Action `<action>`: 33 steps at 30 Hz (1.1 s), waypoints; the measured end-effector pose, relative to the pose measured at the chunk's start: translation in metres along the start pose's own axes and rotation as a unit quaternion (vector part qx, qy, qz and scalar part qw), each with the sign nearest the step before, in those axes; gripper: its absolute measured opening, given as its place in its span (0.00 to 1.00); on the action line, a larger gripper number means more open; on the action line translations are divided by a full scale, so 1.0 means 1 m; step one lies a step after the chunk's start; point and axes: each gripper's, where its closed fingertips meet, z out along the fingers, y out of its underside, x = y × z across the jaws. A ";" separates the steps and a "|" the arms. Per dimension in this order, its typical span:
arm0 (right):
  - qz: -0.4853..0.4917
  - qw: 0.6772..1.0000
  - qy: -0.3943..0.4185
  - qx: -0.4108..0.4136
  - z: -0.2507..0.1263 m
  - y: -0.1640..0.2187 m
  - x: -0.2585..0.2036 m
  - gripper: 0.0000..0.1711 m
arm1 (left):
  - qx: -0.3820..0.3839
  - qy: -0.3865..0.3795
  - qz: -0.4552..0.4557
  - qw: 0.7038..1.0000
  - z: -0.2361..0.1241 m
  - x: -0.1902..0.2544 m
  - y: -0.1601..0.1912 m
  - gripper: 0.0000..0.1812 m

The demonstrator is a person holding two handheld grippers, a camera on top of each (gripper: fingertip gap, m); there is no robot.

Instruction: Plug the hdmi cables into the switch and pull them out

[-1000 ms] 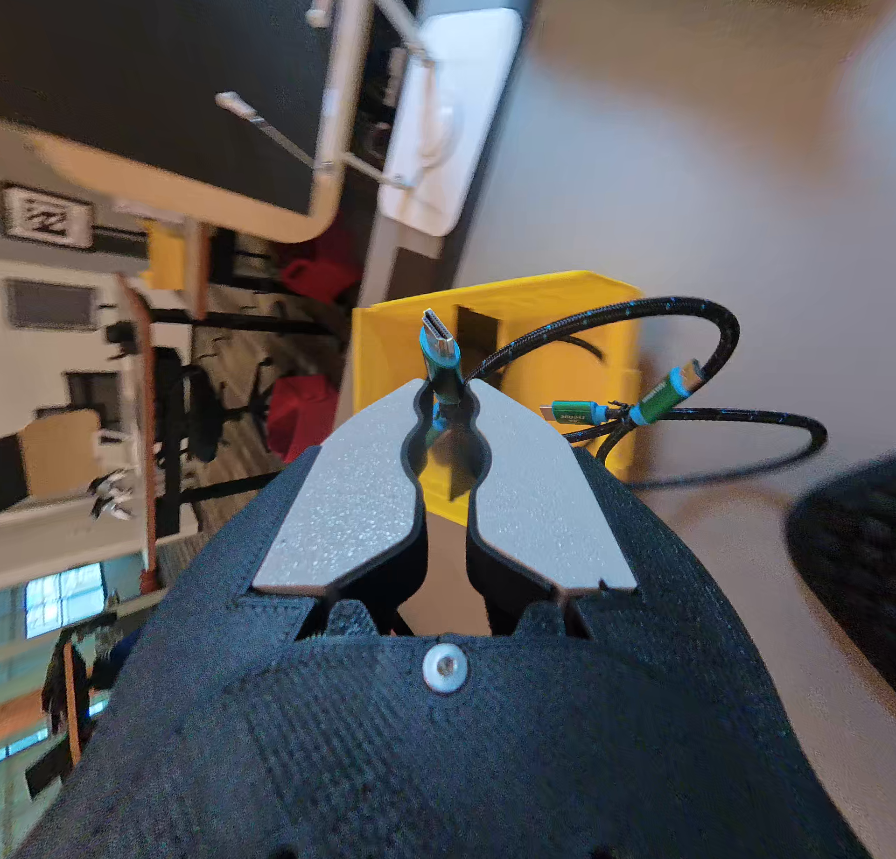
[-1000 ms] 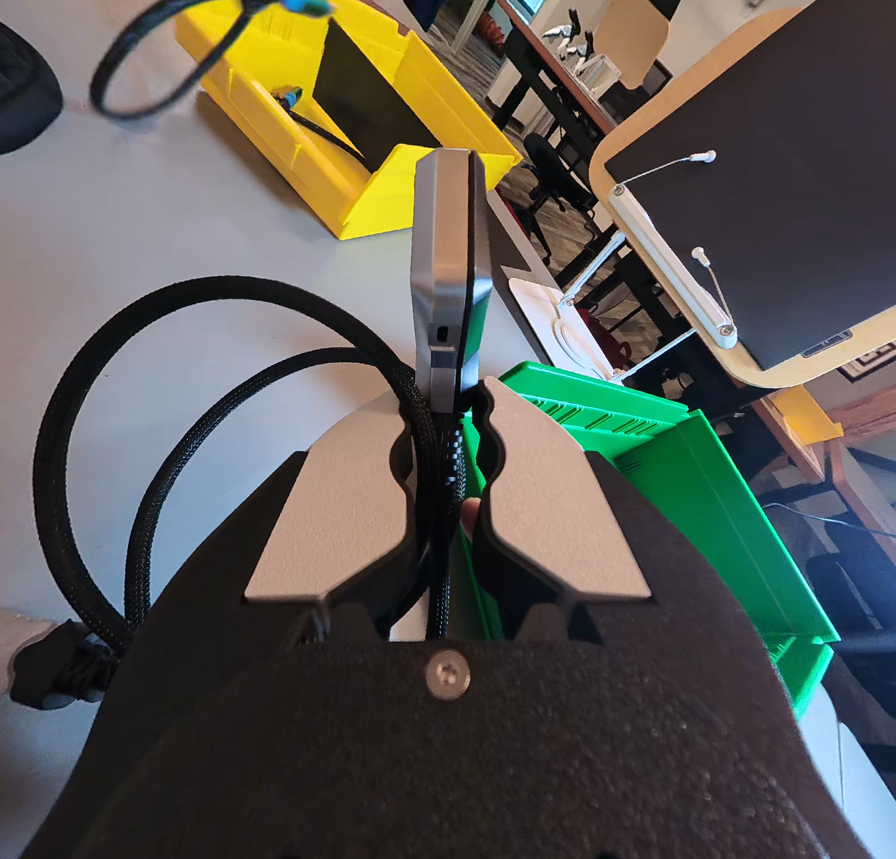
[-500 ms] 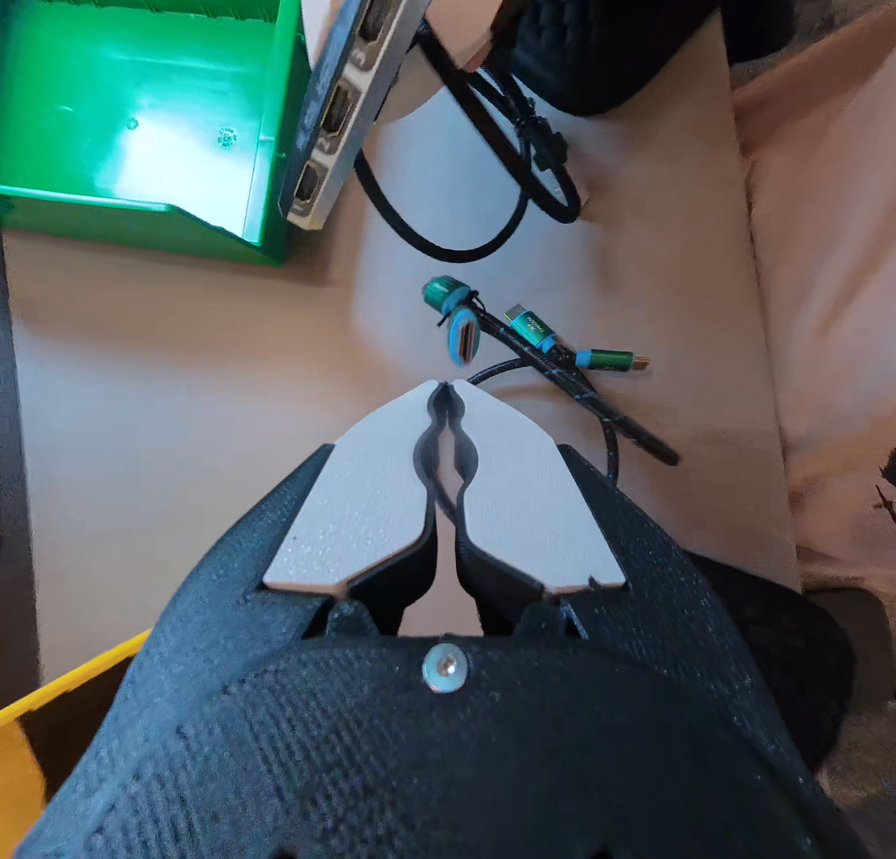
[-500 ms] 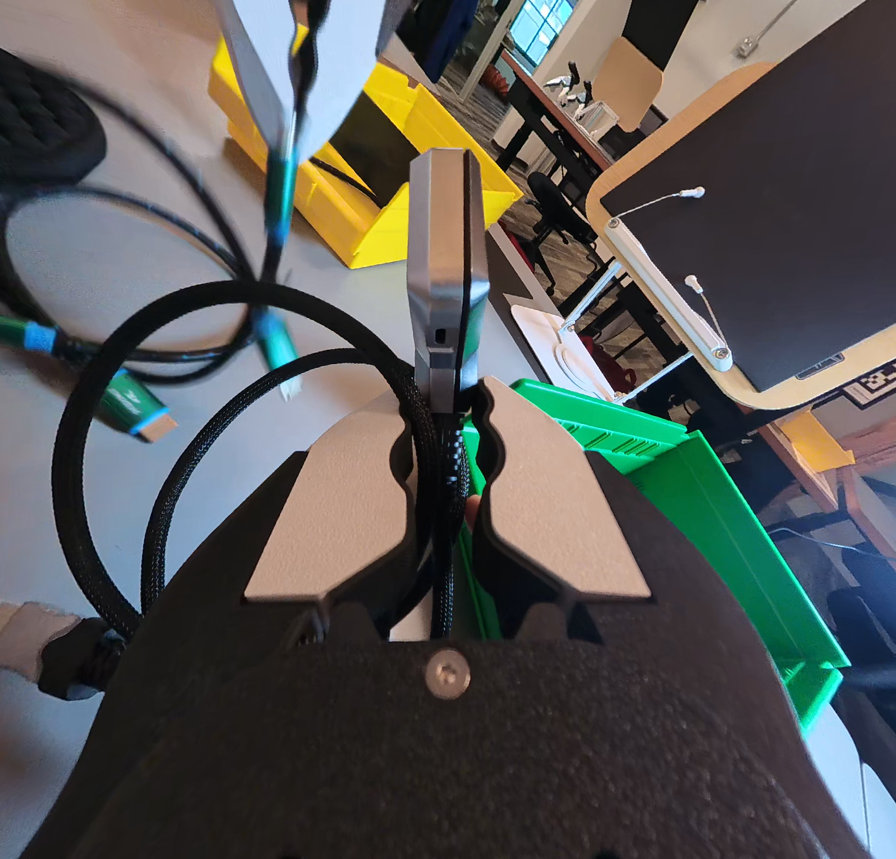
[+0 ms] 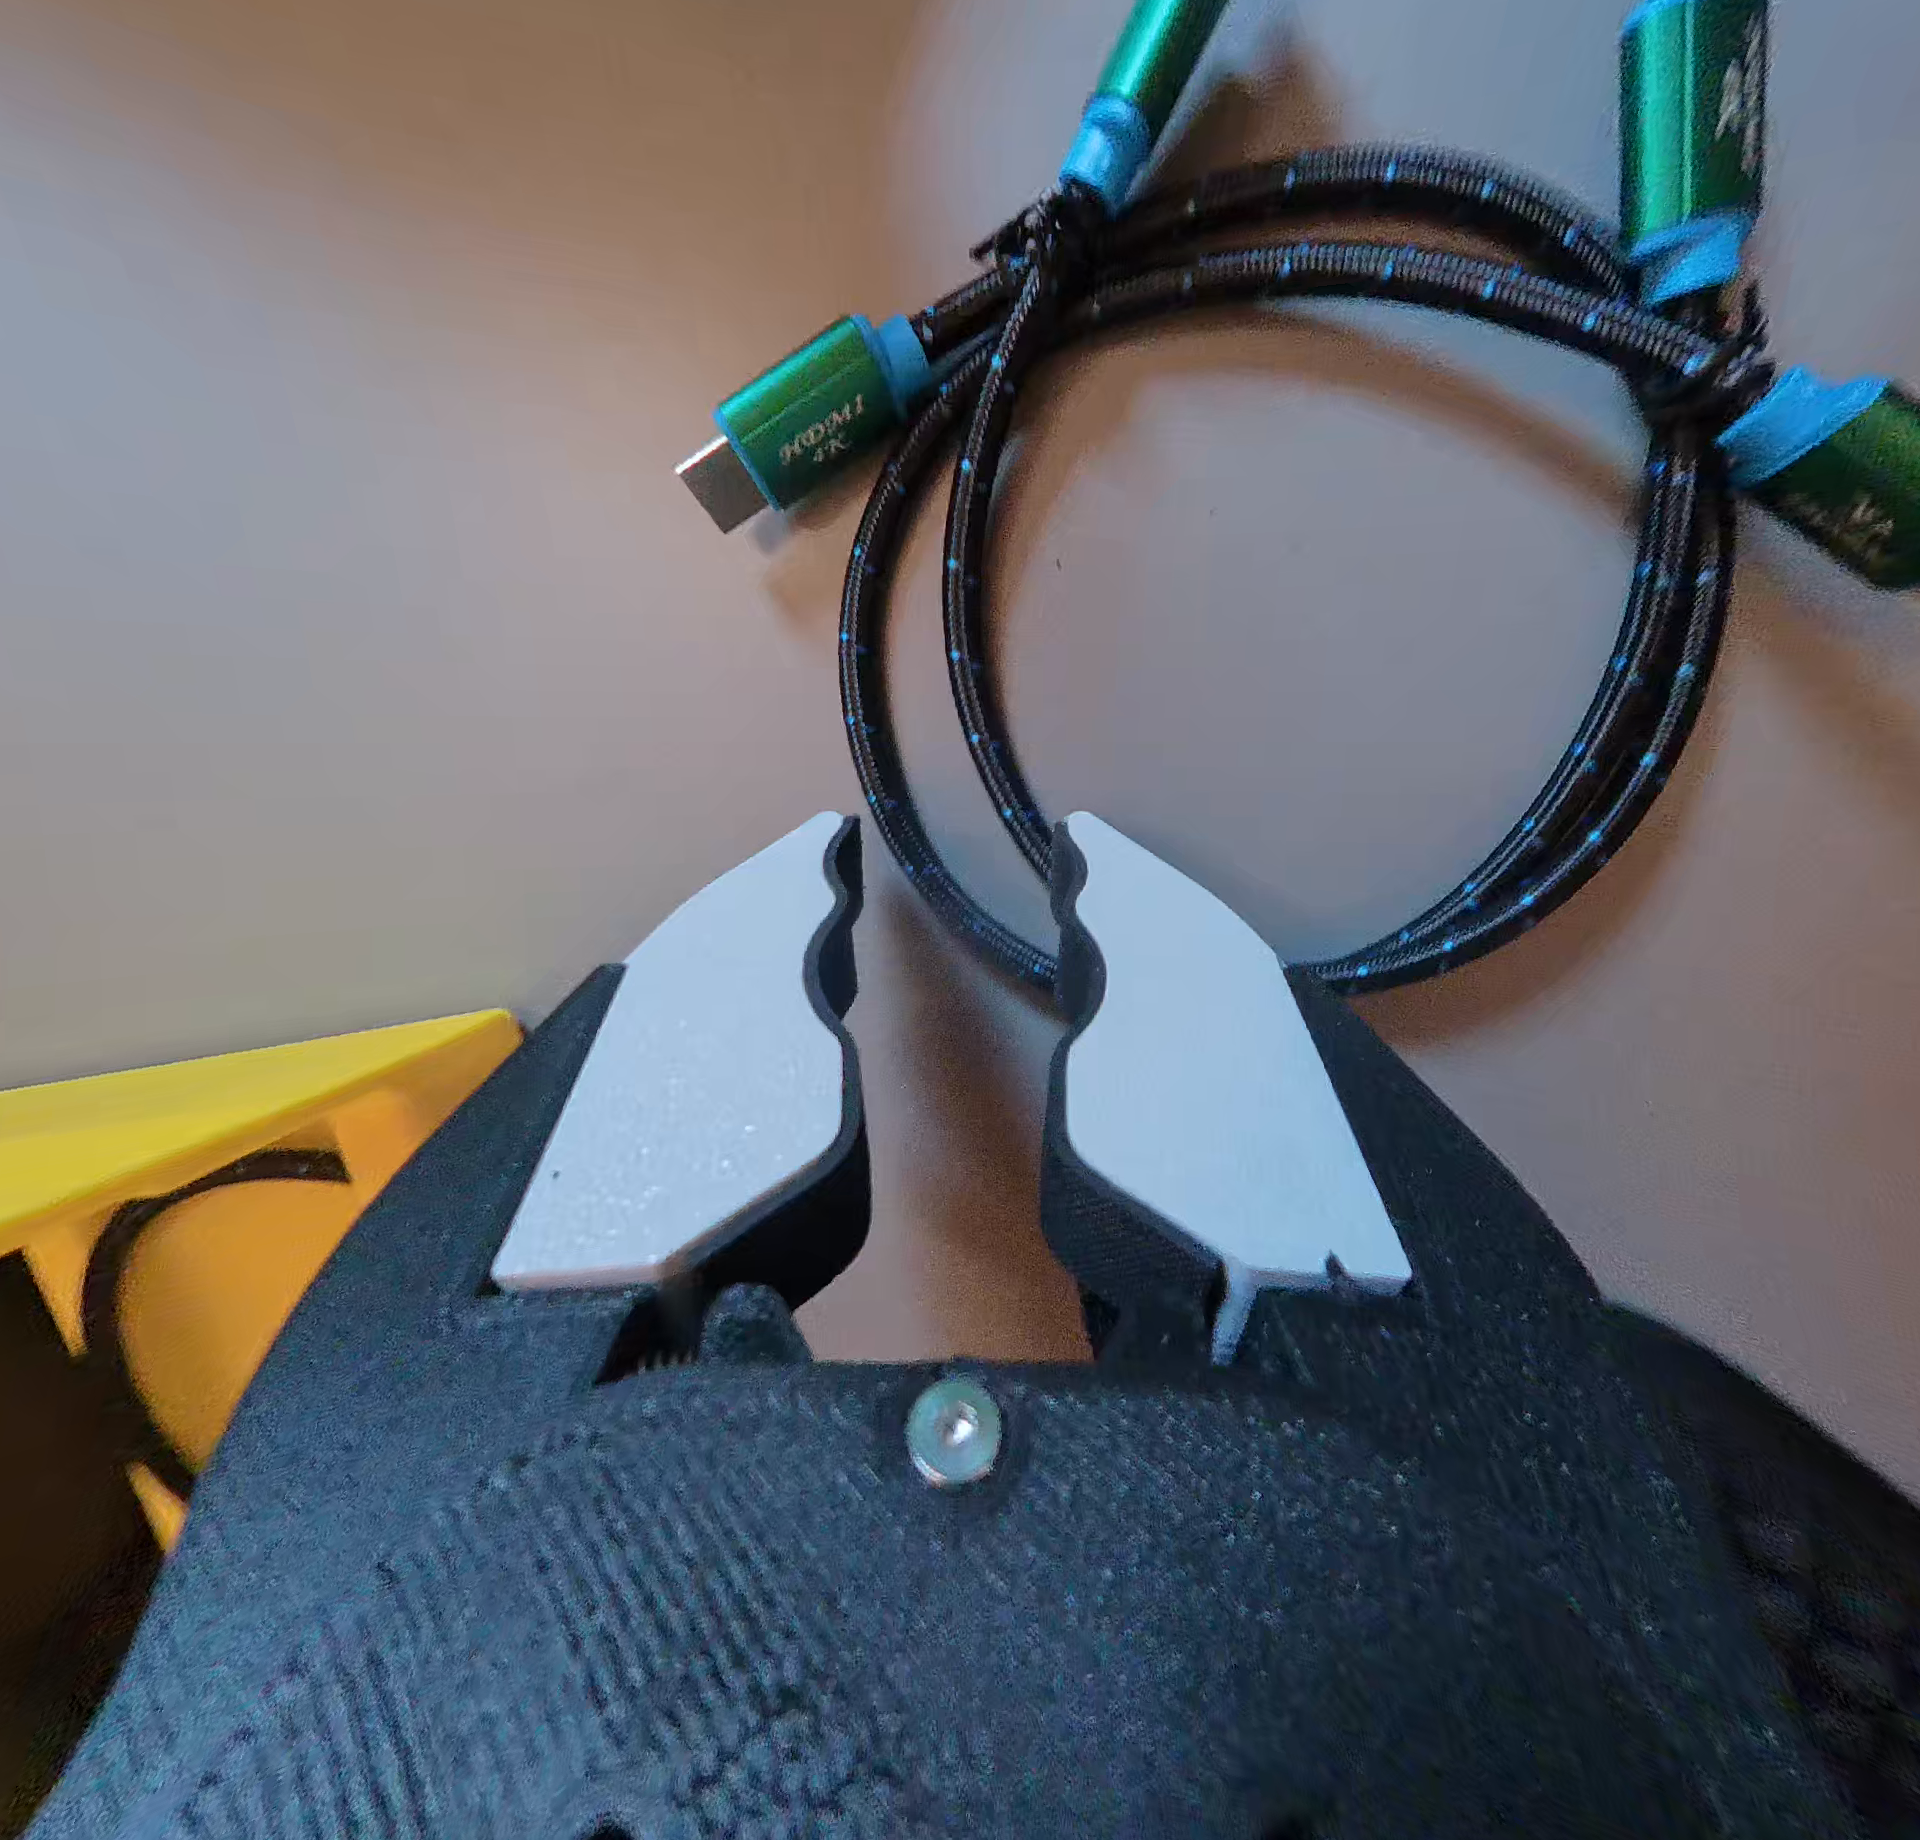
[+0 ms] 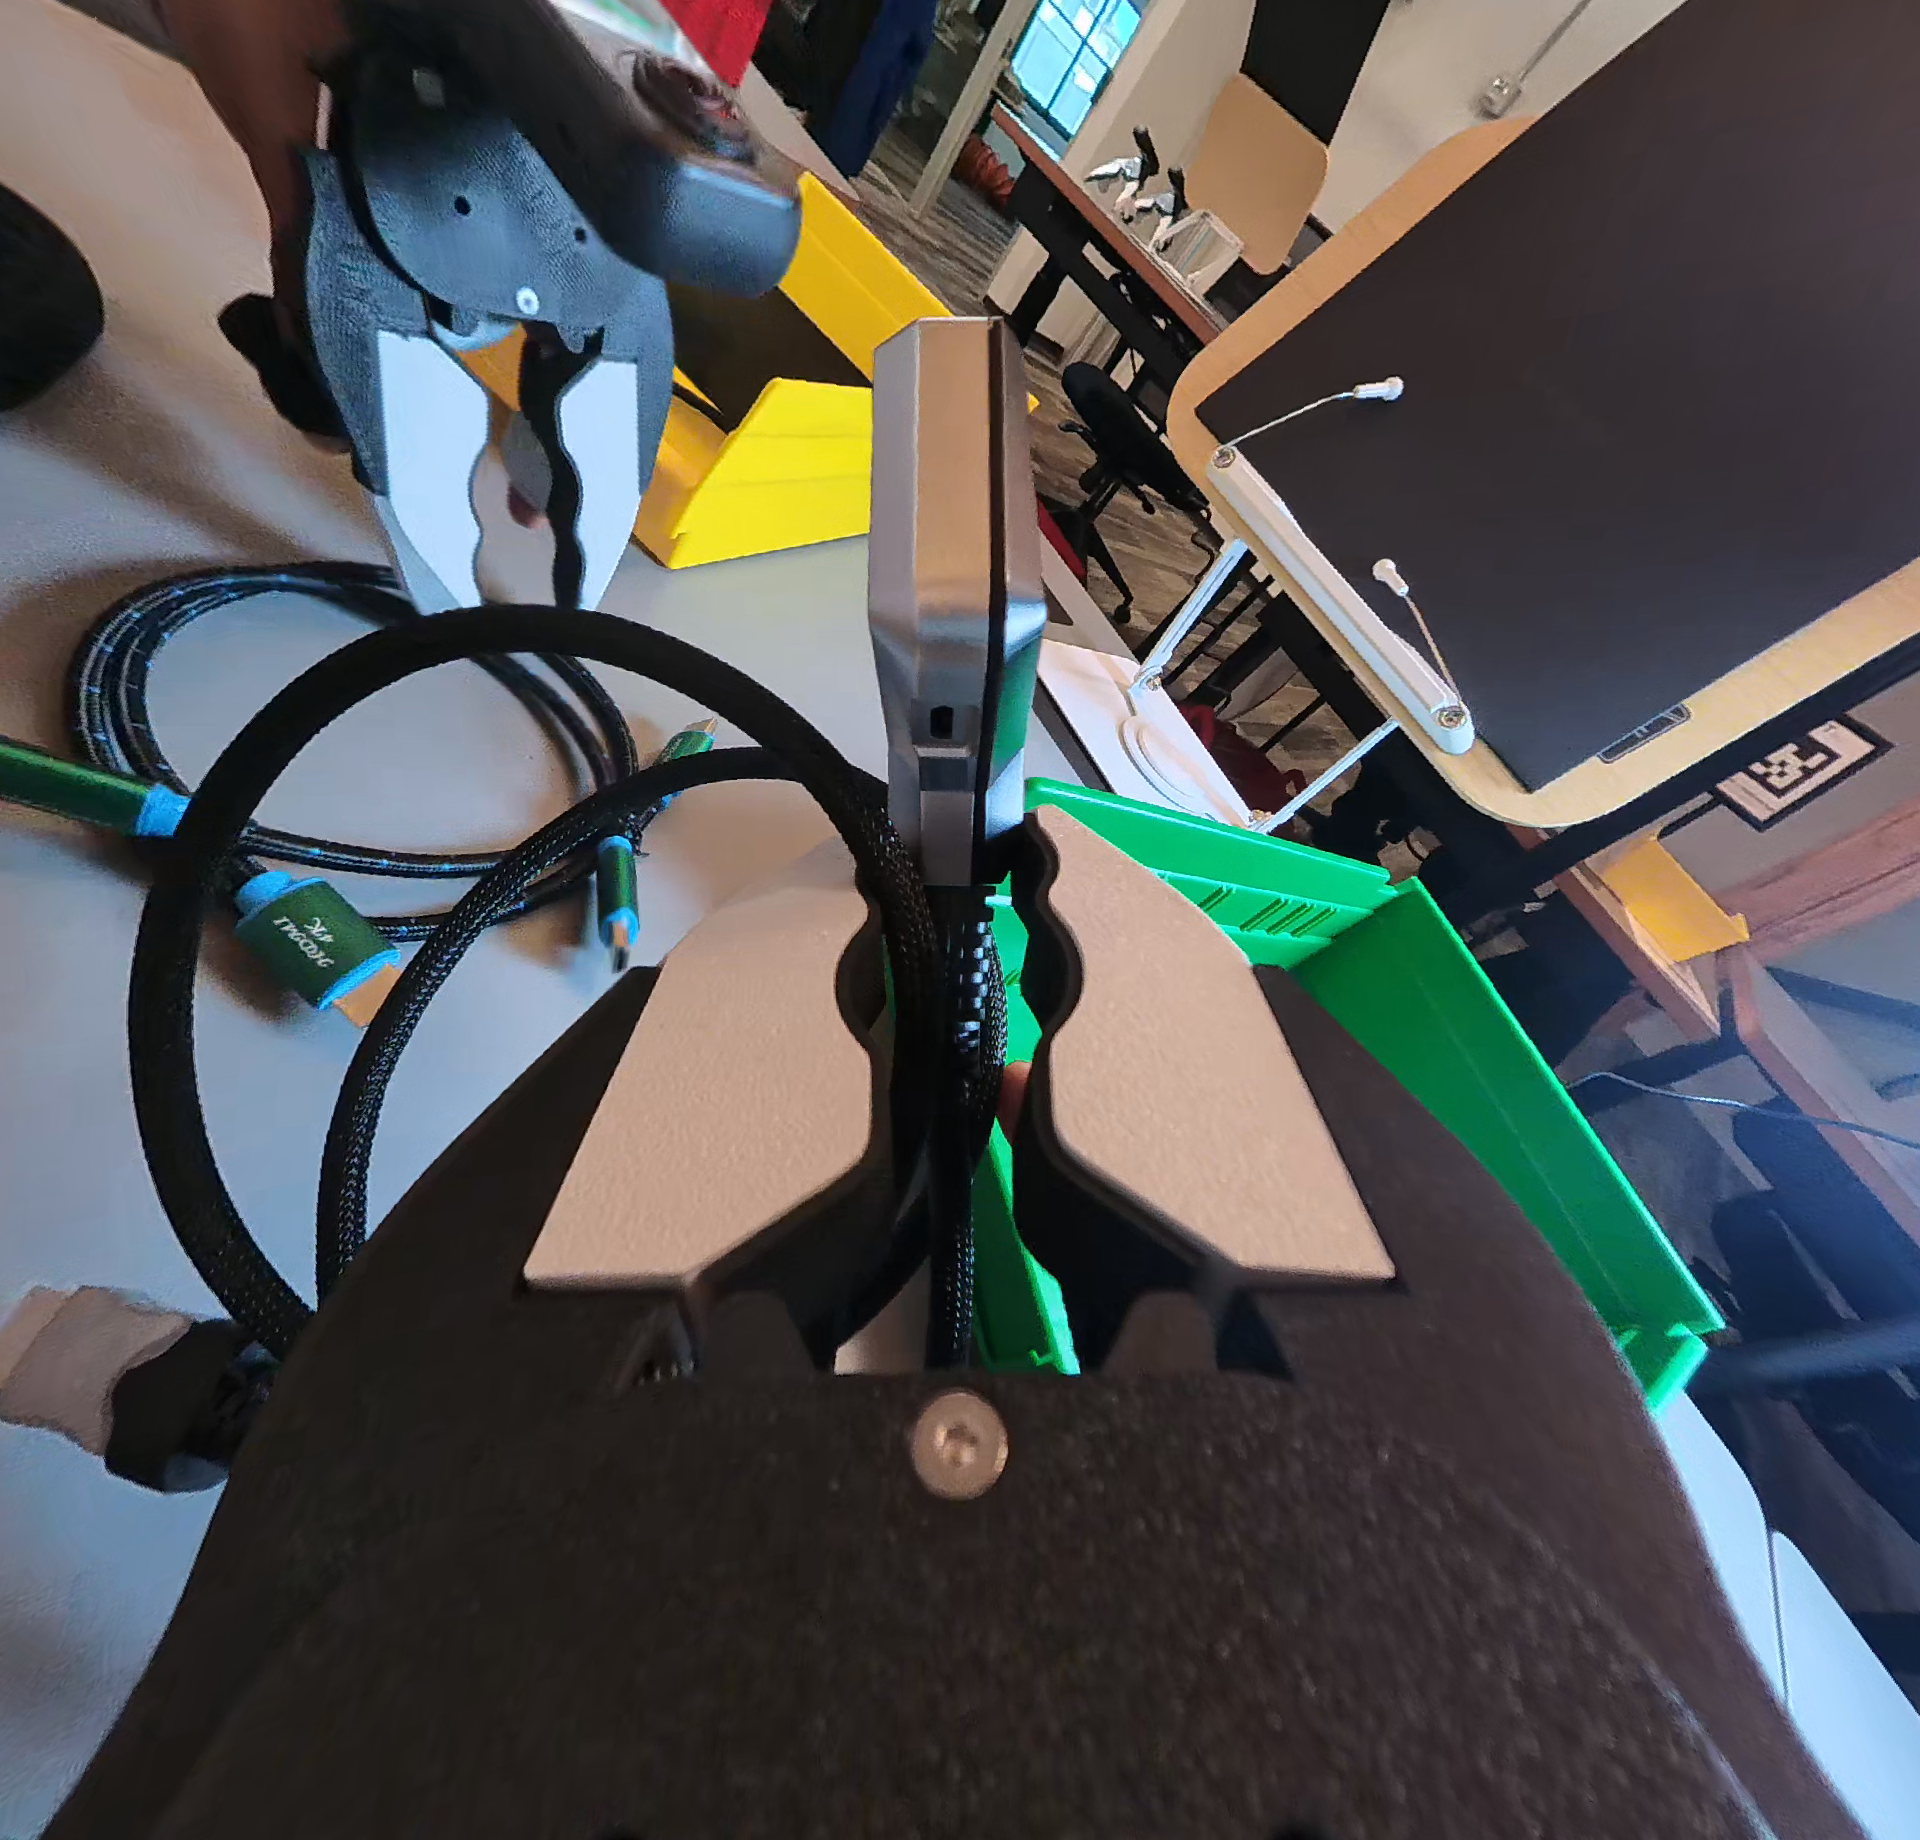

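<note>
My left gripper [image 5: 956, 850] is open and empty, low over a coil of black braided HDMI cables [image 5: 1288, 585] with several green plugs lying on the table. The nearest plug [image 5: 805, 429] lies ahead and to the left of my fingertips; the cable loop runs between the jaws. My right gripper [image 6: 951, 845] is shut on the grey HDMI switch [image 6: 951, 564], held upright on its edge, with its own thick black cable [image 6: 208, 855] looping to the left. The right wrist view shows the left gripper [image 6: 520, 585] above the green-plugged cables [image 6: 307, 943].
A yellow bin [image 6: 790, 481] stands behind the left gripper, and its corner shows in the left wrist view [image 5: 239, 1084]. A green bin [image 6: 1403, 1001] lies just right of the switch. A dark round object [image 6: 36, 304] sits at the far left. Desks and chairs stand beyond the table edge. My right fingertips sit around 20 cm from my left ones. The dark round object [image 6: 36, 304] lies around 15 cm away from my left fingertips.
The left gripper held a green HDMI plug a second ago; it has let go, opened and dropped low over the cables, which now lie on the table. The right gripper holds the switch unchanged.
</note>
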 end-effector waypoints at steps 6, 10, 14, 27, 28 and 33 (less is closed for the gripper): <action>0.003 1.000 -0.001 -0.004 0.000 0.004 0.001 0.13 | 0.064 0.032 -0.072 0.995 -0.009 -0.009 -0.007 0.17; 0.003 1.000 -0.002 -0.004 0.000 0.003 0.000 0.13 | 0.067 0.010 -0.087 0.994 -0.011 -0.022 -0.001 0.15; 0.002 1.000 -0.003 -0.004 0.001 0.004 0.000 0.13 | 0.178 0.004 -0.141 0.974 -0.046 -0.042 -0.026 0.13; -0.001 1.000 0.006 -0.004 -0.002 0.005 0.004 0.13 | 0.075 0.004 -0.039 0.996 -0.023 -0.010 -0.020 0.04; 0.001 1.000 0.007 -0.003 -0.002 0.005 0.005 0.13 | 0.105 0.005 -0.037 0.994 -0.041 -0.008 -0.031 0.04; 0.011 1.000 0.009 0.000 -0.004 0.005 0.008 0.13 | 0.211 -0.015 -0.017 0.977 -0.136 -0.005 -0.063 0.04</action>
